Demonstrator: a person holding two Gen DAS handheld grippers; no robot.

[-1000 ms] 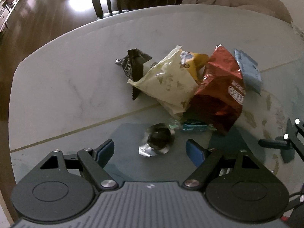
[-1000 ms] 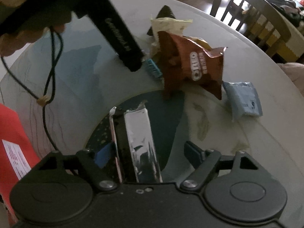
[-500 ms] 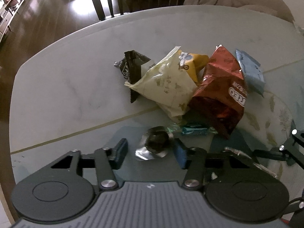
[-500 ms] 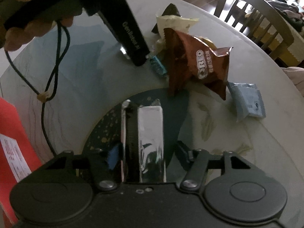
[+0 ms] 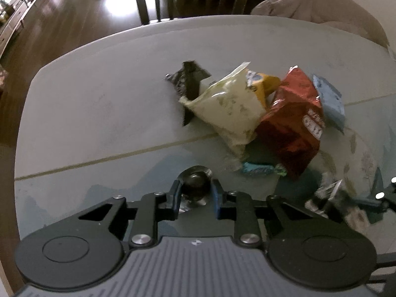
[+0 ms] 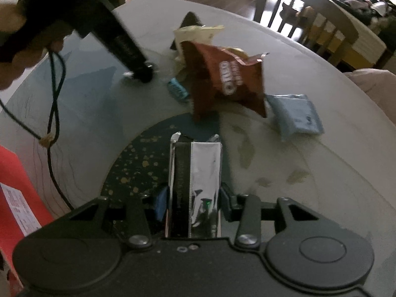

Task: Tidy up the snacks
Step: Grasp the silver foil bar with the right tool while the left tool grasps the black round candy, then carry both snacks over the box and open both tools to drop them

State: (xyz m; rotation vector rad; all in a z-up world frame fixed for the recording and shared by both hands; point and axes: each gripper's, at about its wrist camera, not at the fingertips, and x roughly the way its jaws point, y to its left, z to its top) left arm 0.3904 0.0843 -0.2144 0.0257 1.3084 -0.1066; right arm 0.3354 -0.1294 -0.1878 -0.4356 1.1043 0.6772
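A round dark candy in crinkled silver foil (image 5: 195, 184) lies on the table between the fingers of my left gripper (image 5: 195, 193); its jaws are closing and the pads touch the candy's sides. My right gripper (image 6: 193, 200) is closing on a long silver snack packet (image 6: 203, 168), which stands up between its pads over a dark gold-speckled mat (image 6: 138, 163). The left gripper (image 6: 138, 71) also shows in the right wrist view, pointing down at the table.
A pile of snacks lies mid-table: cream bag (image 5: 227, 106), red Oreo bag (image 5: 289, 128), yellow packet (image 5: 266, 85), black packet (image 5: 188, 79), light blue packet (image 5: 329, 99), teal candy (image 5: 259, 169). A red box (image 6: 14, 198) is at the left, chairs (image 6: 321, 24) beyond the table.
Both grippers' jaws have narrowed from wide apart to touching what lies between them: the left on the foil candy, the right on the silver packet. Neither hand has shifted much.
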